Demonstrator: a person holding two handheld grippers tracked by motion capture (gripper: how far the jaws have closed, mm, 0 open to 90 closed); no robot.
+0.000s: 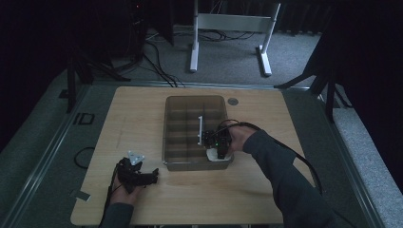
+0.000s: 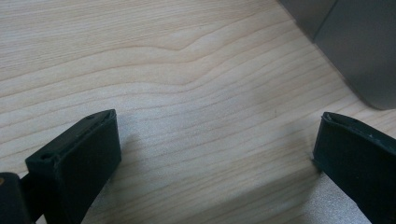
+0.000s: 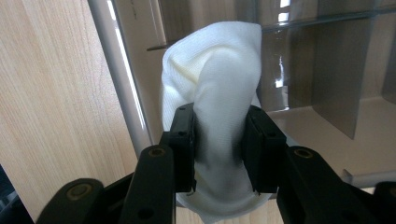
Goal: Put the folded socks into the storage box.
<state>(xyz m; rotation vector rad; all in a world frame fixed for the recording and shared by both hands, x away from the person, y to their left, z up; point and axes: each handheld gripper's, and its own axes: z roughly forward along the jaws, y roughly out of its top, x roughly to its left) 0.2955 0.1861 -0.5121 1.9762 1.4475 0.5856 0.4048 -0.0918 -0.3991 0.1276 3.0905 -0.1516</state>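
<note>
While the right tool point(image 3: 218, 140) is clenched on a bunched white cloth point(image 3: 219, 79), its two black jaws press the fabric from both sides, and the cloth bulges up above them and spills out below. In the high view, this tool point(image 1: 219, 148) hangs over the near right corner of a smoky, see-through divider box point(image 1: 177, 164) that stands in the middle of the wooden bench point(image 1: 142, 118), with the cloth point(image 1: 213, 156) showing pale at that corner, just inside the front wall. Clear partitions split the box into compartments. Well apart from it, the left tool point(image 1: 153, 175) rests low over the bench near the front left. Its jaws stand wide and released, with bare wood between them point(image 2: 215, 154).
</note>
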